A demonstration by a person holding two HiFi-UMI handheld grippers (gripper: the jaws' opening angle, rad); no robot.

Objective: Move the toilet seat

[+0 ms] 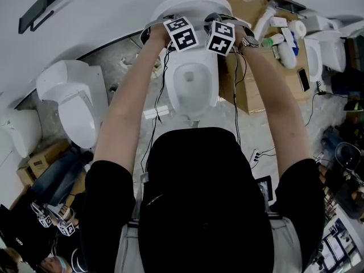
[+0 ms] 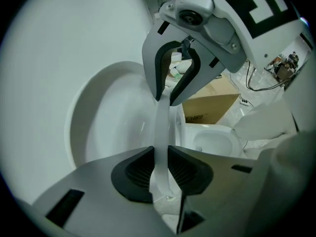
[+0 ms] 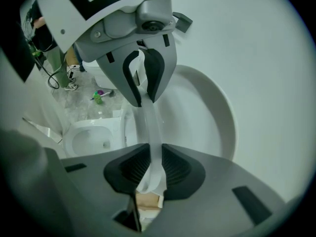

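Note:
The white toilet point(image 1: 196, 81) stands in front of me with its bowl point(image 1: 193, 78) uncovered. The thin white toilet seat point(image 2: 159, 127) is raised close to the lid point(image 2: 108, 122) and appears edge-on. My left gripper point(image 2: 160, 164) is shut on the seat's rim, ribbed black pads pressing both faces. My right gripper point(image 3: 152, 164) is shut on the same seat point(image 3: 149, 127) a little further along the rim. Each gripper shows at the top of the other's view. In the head view only the two marker cubes point(image 1: 182, 33) point(image 1: 220, 37) show, side by side over the seat top.
A second toilet point(image 1: 74, 101) stands to the left and another point(image 1: 324, 50) at the far right. A cardboard box point(image 1: 250, 90) with bottles and tubes point(image 1: 284, 38) sits right of the bowl. Cables point(image 1: 156, 118) trail over the floor. The wall is close behind the lid.

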